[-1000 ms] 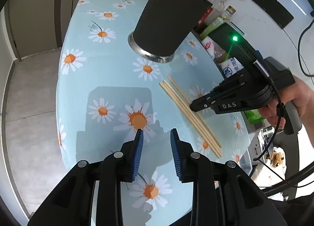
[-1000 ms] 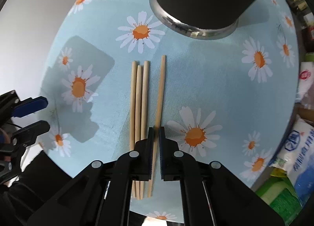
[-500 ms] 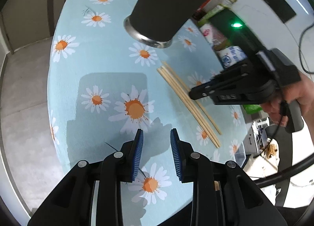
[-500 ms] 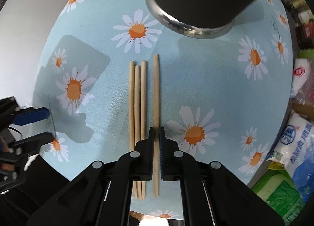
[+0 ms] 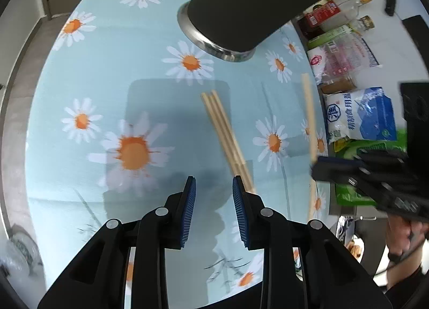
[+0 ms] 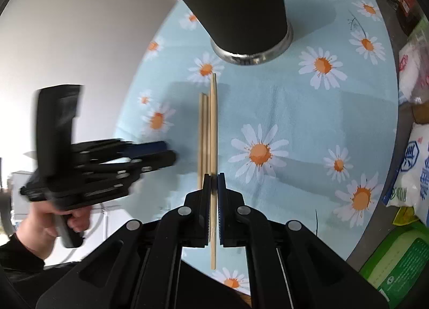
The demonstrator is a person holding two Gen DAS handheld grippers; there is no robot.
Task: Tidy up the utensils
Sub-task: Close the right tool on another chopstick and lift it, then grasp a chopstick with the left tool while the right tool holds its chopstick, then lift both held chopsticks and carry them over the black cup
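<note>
My right gripper [image 6: 213, 179] is shut on one wooden chopstick [image 6: 213, 121] and holds it lifted above the daisy tablecloth [image 6: 295, 110]; in the left wrist view the held chopstick [image 5: 308, 110] hangs over the table's right side. Three more chopsticks [image 5: 225, 132] lie side by side on the cloth, and they also show in the right wrist view [image 6: 203, 134]. A tall black holder with a steel base [image 5: 241, 19] stands beyond them. My left gripper [image 5: 214, 188] is open and empty, low over the near ends of the lying chopsticks.
Bags of salt and other groceries [image 5: 359, 113] and sauce bottles [image 5: 329, 11] crowd the right beyond the table edge. A green package [image 6: 396, 255] lies at the right in the right wrist view. The table's left edge drops to a grey floor [image 5: 16, 94].
My right gripper has lifted one chopstick off the cloth and away to the right of the other three. My left gripper has moved in closer to the three lying chopsticks.
</note>
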